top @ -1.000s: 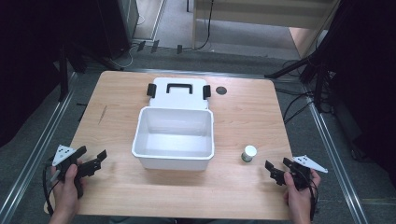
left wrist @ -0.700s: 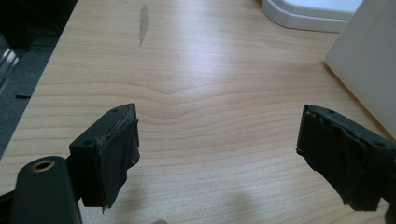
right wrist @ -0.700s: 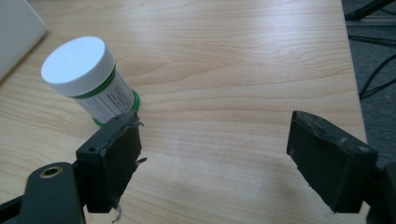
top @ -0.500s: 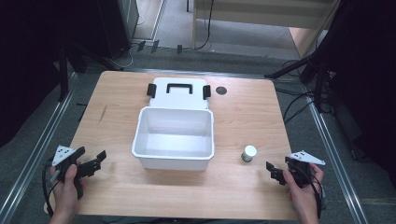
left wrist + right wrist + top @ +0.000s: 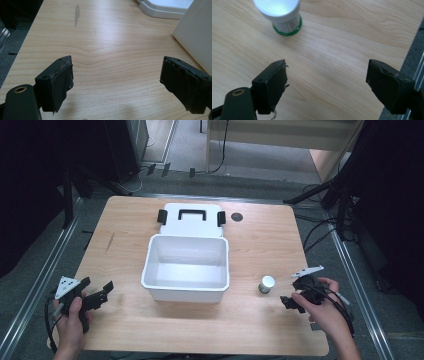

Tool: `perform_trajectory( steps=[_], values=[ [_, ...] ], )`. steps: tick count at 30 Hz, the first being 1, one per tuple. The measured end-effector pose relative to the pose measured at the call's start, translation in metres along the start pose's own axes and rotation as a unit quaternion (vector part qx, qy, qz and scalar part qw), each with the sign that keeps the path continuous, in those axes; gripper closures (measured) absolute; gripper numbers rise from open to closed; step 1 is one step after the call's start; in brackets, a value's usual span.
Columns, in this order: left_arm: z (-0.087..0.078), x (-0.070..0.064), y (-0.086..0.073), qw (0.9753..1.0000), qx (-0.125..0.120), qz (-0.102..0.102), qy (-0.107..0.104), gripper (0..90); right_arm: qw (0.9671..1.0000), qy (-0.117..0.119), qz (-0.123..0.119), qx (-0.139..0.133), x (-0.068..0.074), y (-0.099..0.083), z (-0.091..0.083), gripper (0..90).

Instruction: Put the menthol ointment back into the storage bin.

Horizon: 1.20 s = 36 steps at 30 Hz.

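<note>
**Right gripper closing in on the small jar**

Since a second ago, the right gripper (image 5: 289, 301) has been edging away from the table's right edge toward the small upright jar with a silver cap and green base (image 5: 266, 284), while the left gripper (image 5: 102, 291) has barely shifted.

In the high view, the jar is standing on the wooden table (image 5: 260, 240) just right of the open white plastic bin (image 5: 186, 267), near its front right corner. The right gripper is hovering just right of the jar, not touching it; the left gripper is waiting well left of the bin.

In the left gripper view, the jaws are standing wide apart over bare wood, holding nothing, with the bin wall (image 5: 197, 35) at the far right.

In the right gripper view, the jaws are likewise spread and empty, the jar (image 5: 280, 15) sitting ahead and off to their left. Its long axis is running vertically, cap pointing up.

Since the jar is lying off the jaws' centre line, one jaw could be nudging it first, tipping or rolling it away.
</note>
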<state>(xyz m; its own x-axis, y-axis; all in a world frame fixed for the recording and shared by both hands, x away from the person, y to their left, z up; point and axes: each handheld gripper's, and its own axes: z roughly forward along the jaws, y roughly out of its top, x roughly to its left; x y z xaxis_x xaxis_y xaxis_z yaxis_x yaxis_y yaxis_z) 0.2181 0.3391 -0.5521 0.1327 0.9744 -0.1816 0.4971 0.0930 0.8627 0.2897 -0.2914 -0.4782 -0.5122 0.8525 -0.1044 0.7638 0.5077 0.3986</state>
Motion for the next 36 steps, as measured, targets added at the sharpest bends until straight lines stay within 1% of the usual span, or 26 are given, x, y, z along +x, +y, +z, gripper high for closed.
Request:
perform_trajectory(
  steps=[1,3,4,6,7,8,10,11,12,13,14,15,16,18,19,21,23,25,28,29,30,32,34,35,36],
  values=[
    [0.000,0.000,0.000,1.0000,0.000,-0.001,0.000,11.9,0.9999,0.004,-0.009,0.009,0.001,0.003,-0.001,17.5],
    [0.000,0.000,0.000,1.0000,0.000,-0.002,0.000,11.9,0.9986,0.010,-0.036,0.036,0.004,0.011,-0.002,15.8],
    [0.000,0.000,0.000,1.0000,0.000,-0.002,-0.001,11.9,0.9976,0.011,-0.045,0.052,0.006,0.014,-0.002,13.3],
    [0.000,0.000,0.000,1.0000,0.000,-0.001,-0.001,12.0,0.9944,0.012,-0.067,0.081,0.011,0.021,-0.003,13.8],
    [0.000,0.000,0.000,1.0000,0.000,-0.001,-0.001,12.0,0.9944,0.012,-0.067,0.081,0.011,0.021,-0.003,13.8],
    [0.000,0.000,0.000,1.0000,0.000,0.000,-0.002,12.1,0.9912,0.024,-0.088,0.096,0.016,0.029,-0.005,13.8],
    [0.000,0.000,0.000,1.0000,-0.001,0.001,-0.002,12.3,0.9894,0.031,-0.097,0.103,0.020,0.035,-0.007,13.8],
    [0.000,0.000,0.000,1.0000,-0.001,0.001,-0.002,12.6,0.9894,0.031,-0.097,0.103,0.020,0.035,-0.007,13.8],
    [0.000,0.000,0.000,1.0000,-0.001,0.001,-0.001,12.8,0.9864,0.036,-0.111,0.115,0.025,0.041,-0.008,13.8],
    [0.000,0.000,0.000,1.0000,-0.002,0.000,-0.001,12.8,0.9864,0.036,-0.111,0.115,0.025,0.041,-0.008,13.8],
    [0.000,0.000,0.000,1.0000,-0.002,0.000,-0.001,12.9,0.9851,0.036,-0.119,0.119,0.026,0.043,-0.008,13.8],
    [0.000,0.000,0.000,1.0000,-0.002,0.000,-0.001,12.9,0.9820,0.036,-0.134,0.128,0.028,0.046,-0.008,13.8],
    [0.000,0.000,0.000,1.0000,-0.003,0.000,-0.001,13.0,0.9772,0.038,-0.149,0.147,0.031,0.049,-0.008,13.8],
    [0.000,0.000,0.000,1.0000,-0.002,0.001,0.000,13.2,0.9729,0.040,-0.163,0.159,0.035,0.052,-0.009,14.0],
    [0.000,0.000,0.000,1.0000,-0.002,0.001,0.000,13.3,0.9705,0.045,-0.171,0.164,0.036,0.054,-0.009,13.9],
    [0.000,0.000,0.000,1.0000,0.000,0.004,-0.001,13.4,0.9678,0.048,-0.182,0.167,0.038,0.059,-0.010,14.1],
    [0.000,0.000,0.000,1.0000,0.000,0.004,-0.002,13.4,0.9656,0.049,-0.196,0.164,0.039,0.064,-0.010,14.2],
    [0.000,0.000,0.000,1.0000,0.000,0.003,-0.002,13.6,0.9644,0.051,-0.205,0.159,0.040,0.068,-0.009,14.3],
    [0.000,0.000,0.000,1.0000,-0.001,0.003,-0.002,13.7,0.9607,0.057,-0.223,0.155,0.040,0.073,-0.006,14.3],
    [0.000,0.000,0.000,1.0000,-0.001,0.003,-0.003,13.8,0.9606,0.057,-0.227,0.150,0.041,0.073,-0.004,14.3],
    [0.000,0.000,0.000,1.0000,-0.001,0.003,-0.003,13.8,0.9595,0.052,-0.232,0.152,0.041,0.074,-0.003,14.5],
    [0.000,0.000,0.000,1.0000,0.000,0.003,-0.003,13.8,0.9557,0.046,-0.244,0.158,0.040,0.076,0.000,14.6],
    [0.000,0.000,0.000,1.0000,0.000,0.004,-0.004,13.9,0.9544,0.046,-0.250,0.157,0.040,0.077,0.004,14.5],
    [0.000,0.000,0.000,1.0000,0.000,0.004,-0.004,13.9,0.9552,0.046,-0.247,0.157,0.040,0.078,0.005,14.6],
    [0.000,0.000,0.000,1.0000,0.000,0.004,-0.004,13.9,0.9550,0.047,-0.249,0.154,0.039,0.079,0.007,14.6]
  ],
)
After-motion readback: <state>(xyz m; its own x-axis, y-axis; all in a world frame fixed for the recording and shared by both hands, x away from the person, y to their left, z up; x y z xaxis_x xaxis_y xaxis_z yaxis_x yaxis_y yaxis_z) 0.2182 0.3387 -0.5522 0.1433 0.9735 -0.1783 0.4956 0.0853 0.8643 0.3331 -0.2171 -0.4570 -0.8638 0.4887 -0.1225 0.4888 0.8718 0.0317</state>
